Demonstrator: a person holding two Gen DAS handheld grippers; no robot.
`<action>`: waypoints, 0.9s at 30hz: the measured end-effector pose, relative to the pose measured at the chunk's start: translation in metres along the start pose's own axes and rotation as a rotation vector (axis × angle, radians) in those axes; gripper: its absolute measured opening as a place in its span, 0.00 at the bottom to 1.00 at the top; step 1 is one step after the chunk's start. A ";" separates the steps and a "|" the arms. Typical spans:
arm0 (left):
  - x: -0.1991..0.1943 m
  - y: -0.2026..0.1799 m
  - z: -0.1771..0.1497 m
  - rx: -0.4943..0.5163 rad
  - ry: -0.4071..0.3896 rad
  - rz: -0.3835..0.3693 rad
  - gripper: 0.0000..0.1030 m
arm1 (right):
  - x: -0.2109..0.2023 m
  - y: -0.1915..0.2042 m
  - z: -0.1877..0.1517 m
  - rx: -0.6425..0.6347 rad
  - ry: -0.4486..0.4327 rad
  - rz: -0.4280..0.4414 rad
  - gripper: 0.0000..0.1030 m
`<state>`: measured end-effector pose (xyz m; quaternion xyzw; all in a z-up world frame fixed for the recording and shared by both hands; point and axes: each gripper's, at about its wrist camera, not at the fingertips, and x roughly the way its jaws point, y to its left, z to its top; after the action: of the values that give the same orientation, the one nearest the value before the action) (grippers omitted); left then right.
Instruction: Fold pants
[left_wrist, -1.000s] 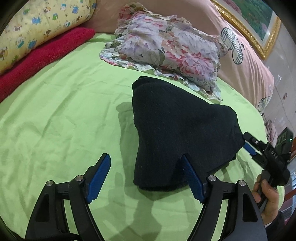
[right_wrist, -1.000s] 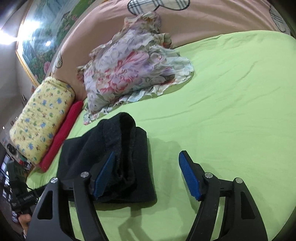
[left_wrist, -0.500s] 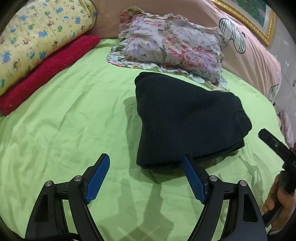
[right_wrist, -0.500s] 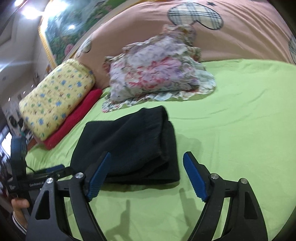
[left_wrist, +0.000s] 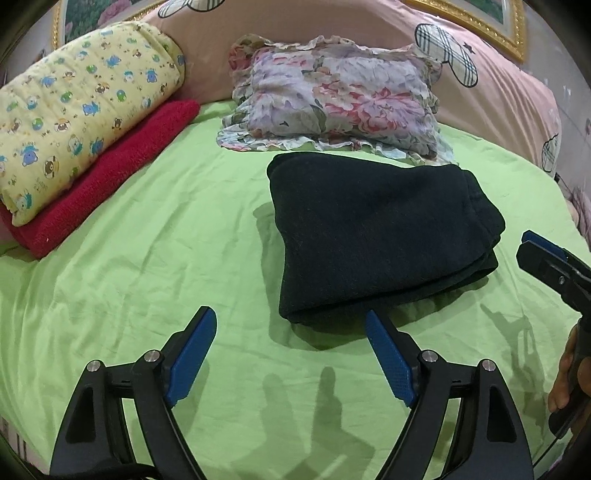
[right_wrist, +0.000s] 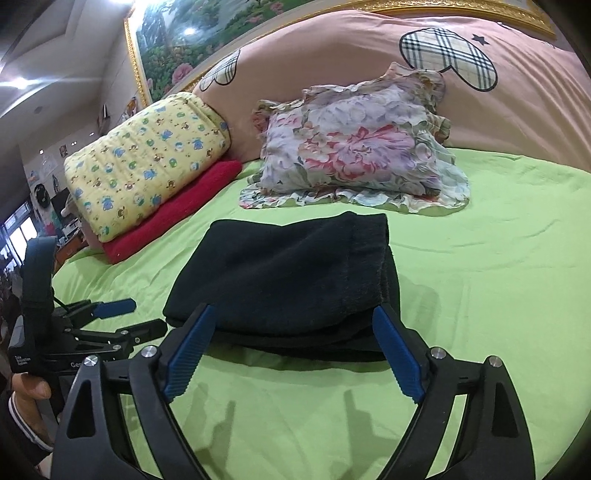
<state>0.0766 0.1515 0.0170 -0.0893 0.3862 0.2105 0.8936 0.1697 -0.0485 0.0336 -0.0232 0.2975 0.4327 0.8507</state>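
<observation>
The black pants (left_wrist: 373, 232) lie folded in a thick stack on the green bedsheet (left_wrist: 147, 229); they also show in the right wrist view (right_wrist: 288, 273). My left gripper (left_wrist: 288, 350) is open and empty, held just in front of the stack's near left corner. My right gripper (right_wrist: 291, 350) is open and empty, just short of the stack's near edge. The right gripper shows at the right edge of the left wrist view (left_wrist: 554, 266); the left gripper shows at the left of the right wrist view (right_wrist: 92, 325).
A floral pillow (left_wrist: 336, 99) lies just behind the pants. A yellow patterned quilt (left_wrist: 77, 107) rests on a folded red blanket (left_wrist: 110, 170) at the far left. A pink headboard cushion (right_wrist: 369, 62) runs along the back.
Both grippers have drawn back from the pants, which now lie flat and settled. The right gripper's left finger no longer overlaps the stack. Both views have tilted up toward the headboard.
</observation>
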 end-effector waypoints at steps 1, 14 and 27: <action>0.001 0.000 0.000 0.004 0.001 -0.004 0.82 | 0.000 0.001 -0.001 -0.002 0.002 -0.001 0.86; 0.013 0.000 -0.004 -0.003 0.010 -0.034 0.82 | 0.017 0.001 -0.014 -0.032 0.056 -0.009 0.87; 0.028 -0.002 -0.008 -0.016 0.037 -0.054 0.83 | 0.027 0.001 -0.018 -0.051 0.079 -0.009 0.87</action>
<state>0.0895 0.1555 -0.0093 -0.1106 0.3983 0.1877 0.8910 0.1720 -0.0336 0.0052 -0.0632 0.3196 0.4350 0.8394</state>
